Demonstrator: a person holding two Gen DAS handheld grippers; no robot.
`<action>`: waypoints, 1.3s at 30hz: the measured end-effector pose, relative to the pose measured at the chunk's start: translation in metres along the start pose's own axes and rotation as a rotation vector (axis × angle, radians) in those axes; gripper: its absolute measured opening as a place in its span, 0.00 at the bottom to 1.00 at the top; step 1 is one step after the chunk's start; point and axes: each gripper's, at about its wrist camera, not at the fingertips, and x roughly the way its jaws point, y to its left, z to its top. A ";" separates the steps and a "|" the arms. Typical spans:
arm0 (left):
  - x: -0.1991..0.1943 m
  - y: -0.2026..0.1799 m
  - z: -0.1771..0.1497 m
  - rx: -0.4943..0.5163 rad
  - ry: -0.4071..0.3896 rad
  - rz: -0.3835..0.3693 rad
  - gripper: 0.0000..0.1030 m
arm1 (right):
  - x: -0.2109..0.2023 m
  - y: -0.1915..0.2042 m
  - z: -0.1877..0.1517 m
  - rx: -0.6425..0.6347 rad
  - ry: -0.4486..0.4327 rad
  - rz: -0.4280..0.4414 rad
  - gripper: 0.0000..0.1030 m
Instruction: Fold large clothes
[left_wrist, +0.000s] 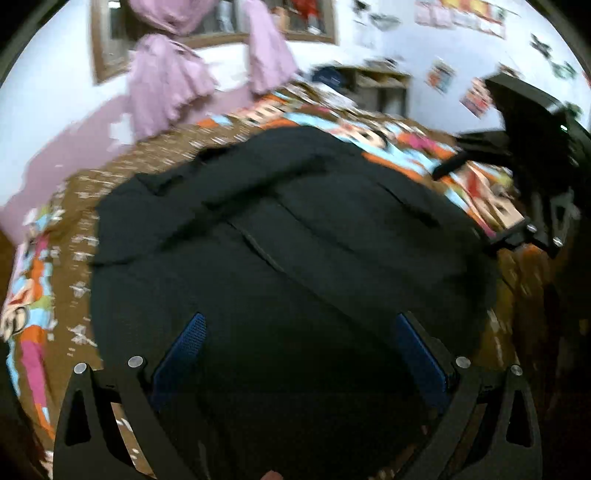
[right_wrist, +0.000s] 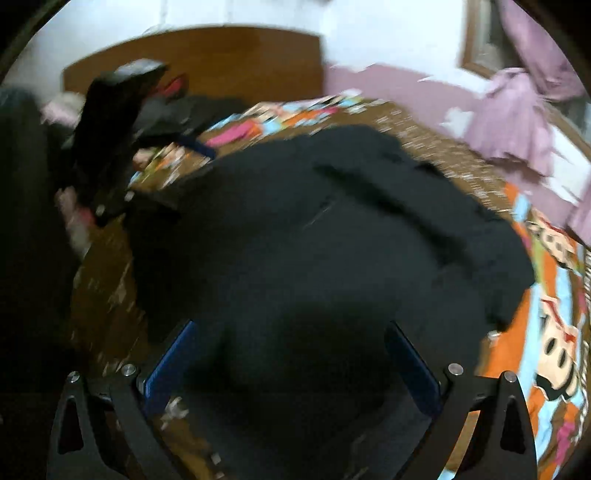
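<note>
Both tongs, left (left_wrist: 301, 332) and right (right_wrist: 291, 339), gape open over black garment (left_wrist: 295, 240) on patterned bedspread (left_wrist: 388, 140).

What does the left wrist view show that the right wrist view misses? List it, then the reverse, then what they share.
Only the left wrist view: posters on the white wall and a shelf unit behind the bed.

Only the right wrist view: the wooden headboard and dark clothes piled near it.

Both: the black garment spread on the cartoon-print bedspread, purple curtains, and each gripper open, left and right, over the garment.
</note>
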 end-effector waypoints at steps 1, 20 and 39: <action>0.002 -0.005 -0.007 0.024 0.025 -0.034 0.97 | 0.004 0.006 -0.004 -0.020 0.016 0.011 0.98; 0.029 -0.025 -0.056 0.005 0.170 -0.122 0.97 | 0.058 0.036 -0.029 -0.144 0.175 -0.060 1.00; 0.006 -0.034 -0.062 -0.093 0.100 -0.126 0.97 | 0.065 -0.019 0.007 0.090 0.120 -0.087 1.00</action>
